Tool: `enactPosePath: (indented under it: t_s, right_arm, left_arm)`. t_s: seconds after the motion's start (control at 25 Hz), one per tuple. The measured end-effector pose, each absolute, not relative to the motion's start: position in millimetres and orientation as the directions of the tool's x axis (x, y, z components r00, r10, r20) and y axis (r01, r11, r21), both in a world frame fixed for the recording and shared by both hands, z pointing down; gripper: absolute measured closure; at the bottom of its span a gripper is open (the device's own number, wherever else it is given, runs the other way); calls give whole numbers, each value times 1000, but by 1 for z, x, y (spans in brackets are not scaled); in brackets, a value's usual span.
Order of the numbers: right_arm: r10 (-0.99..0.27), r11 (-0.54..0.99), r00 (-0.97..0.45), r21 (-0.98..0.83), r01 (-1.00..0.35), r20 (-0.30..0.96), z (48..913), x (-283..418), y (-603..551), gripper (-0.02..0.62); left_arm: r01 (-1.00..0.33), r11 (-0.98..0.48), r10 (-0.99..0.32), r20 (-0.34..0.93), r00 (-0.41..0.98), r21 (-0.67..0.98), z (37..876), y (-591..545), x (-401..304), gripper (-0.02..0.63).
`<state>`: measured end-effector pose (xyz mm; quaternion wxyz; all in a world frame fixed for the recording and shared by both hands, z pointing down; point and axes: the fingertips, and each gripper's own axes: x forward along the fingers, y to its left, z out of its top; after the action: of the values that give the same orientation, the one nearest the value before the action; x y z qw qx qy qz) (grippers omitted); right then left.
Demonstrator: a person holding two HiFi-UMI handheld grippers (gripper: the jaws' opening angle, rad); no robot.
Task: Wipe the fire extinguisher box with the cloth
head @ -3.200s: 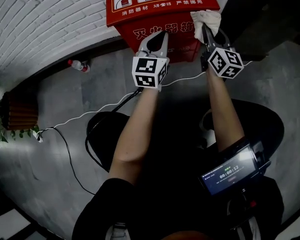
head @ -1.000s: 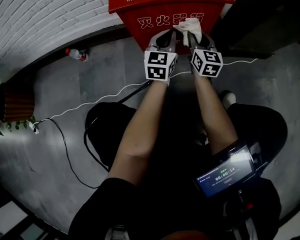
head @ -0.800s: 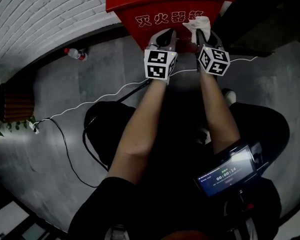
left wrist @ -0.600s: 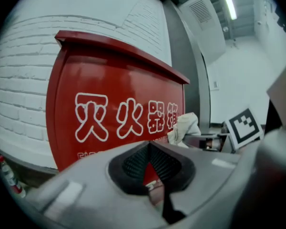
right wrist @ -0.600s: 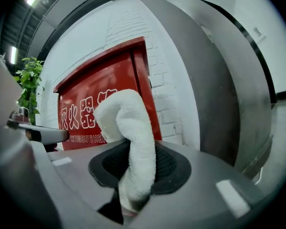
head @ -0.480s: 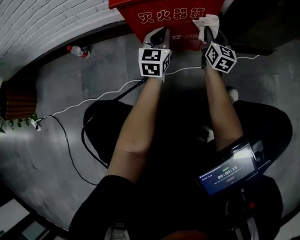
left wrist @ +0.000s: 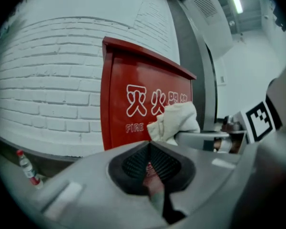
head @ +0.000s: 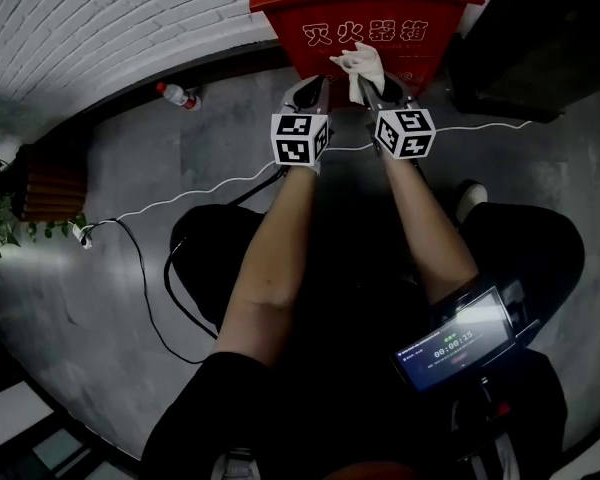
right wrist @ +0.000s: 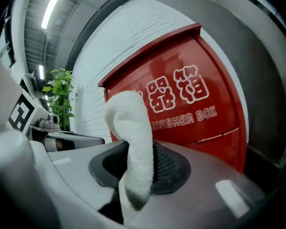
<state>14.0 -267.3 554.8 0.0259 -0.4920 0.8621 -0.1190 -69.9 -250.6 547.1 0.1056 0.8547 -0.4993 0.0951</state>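
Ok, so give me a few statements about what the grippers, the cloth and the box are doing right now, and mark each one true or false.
1. The white cloth is clamped in the right gripper. True.
2. The left gripper holds a second cloth. False: its jaws are together with nothing between them.
3. The fire extinguisher box is blue. False: it is red with white lettering.
4. A bottle sits on the floor near the foot of the white brick wall, to the left of the box. True.
5. The cloth lies loose on the floor. False: it is held up in front of the box's front face.
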Motion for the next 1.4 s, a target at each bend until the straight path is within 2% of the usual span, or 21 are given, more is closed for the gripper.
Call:
enactPosePath:
  t_s: [0.44, 0.6, 0.88, 1.4]
  right_arm:
    - [-748, 565, -633, -310, -764, 196, 625, -68, -268, 489]
    - [-749, 546, -626, -332, -769, 219, 640, -77, -278, 489]
    - [-812, 458, -535, -314, -832, 232, 643, -45, -298, 488]
    - [-898, 318, -370, -227, -920, 240, 637, 61, -300, 486]
  left_arm:
    - [-900, -431, -815, 404, 416, 56, 601, -243, -113, 603]
    - [-899, -436, -804, 431, 410, 40, 619, -248, -110, 603]
    - [-897, -434, -802, 416, 428, 86, 622, -264, -90, 603]
    - [-831, -541, -753, 366, 547, 131, 613, -270, 6, 603]
